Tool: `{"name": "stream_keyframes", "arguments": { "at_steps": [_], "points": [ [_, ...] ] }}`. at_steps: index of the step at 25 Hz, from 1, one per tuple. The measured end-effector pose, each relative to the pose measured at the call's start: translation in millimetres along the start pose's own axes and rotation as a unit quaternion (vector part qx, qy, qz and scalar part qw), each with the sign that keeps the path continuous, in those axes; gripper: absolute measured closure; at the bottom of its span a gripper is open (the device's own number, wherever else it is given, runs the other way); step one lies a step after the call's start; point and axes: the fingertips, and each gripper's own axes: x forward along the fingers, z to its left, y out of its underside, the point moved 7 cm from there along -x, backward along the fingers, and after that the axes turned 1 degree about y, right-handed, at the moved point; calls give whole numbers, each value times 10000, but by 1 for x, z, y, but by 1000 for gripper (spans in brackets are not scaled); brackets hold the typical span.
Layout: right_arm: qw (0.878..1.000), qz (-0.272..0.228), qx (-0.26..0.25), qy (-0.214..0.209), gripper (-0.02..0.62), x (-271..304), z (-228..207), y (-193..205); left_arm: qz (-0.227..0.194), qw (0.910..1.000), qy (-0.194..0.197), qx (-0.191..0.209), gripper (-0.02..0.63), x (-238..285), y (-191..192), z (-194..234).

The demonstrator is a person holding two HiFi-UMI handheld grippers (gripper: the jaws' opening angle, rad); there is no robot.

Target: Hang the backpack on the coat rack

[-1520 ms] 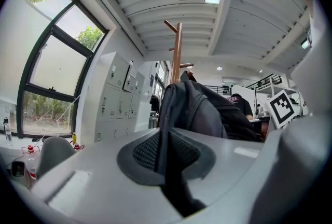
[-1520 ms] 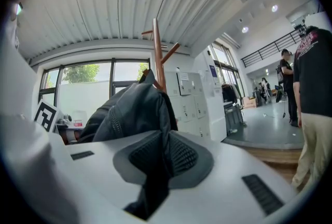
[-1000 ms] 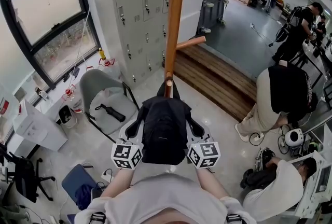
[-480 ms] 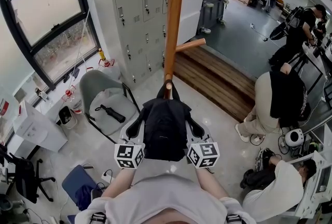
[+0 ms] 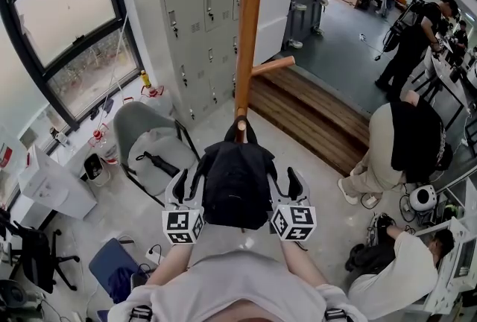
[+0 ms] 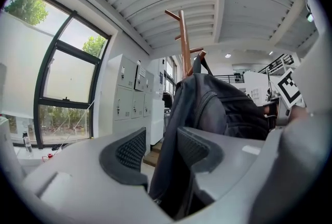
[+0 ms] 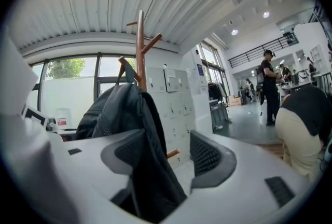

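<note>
Wooden rack (image 5: 250, 30), one; black backpack (image 5: 237, 182), one.

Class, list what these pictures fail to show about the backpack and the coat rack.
- Coat rack base: head view, hidden behind the backpack.
- Coat rack top: head view, cut off by the upper edge.
- Loop on the peg: head view, too small to see how it sits.

Ahead, the backpack (image 5: 237, 186) and coat rack (image 5: 250, 30) block passage; a chair (image 5: 136, 124) crowds the left.
</note>
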Motion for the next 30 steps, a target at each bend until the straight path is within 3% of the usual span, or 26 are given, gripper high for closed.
{"name": "stream_keyframes", "arguments": {
  "at_steps": [3,30],
  "points": [
    [10000,1,63,56,339,-1,-2,1,3,10000,-53,-56,426,-3,1,4],
    [9999,-2,-11,169,341,-39,6,-1,-27,9997,-247,64,428,-37,-8,11]
  ]
}}
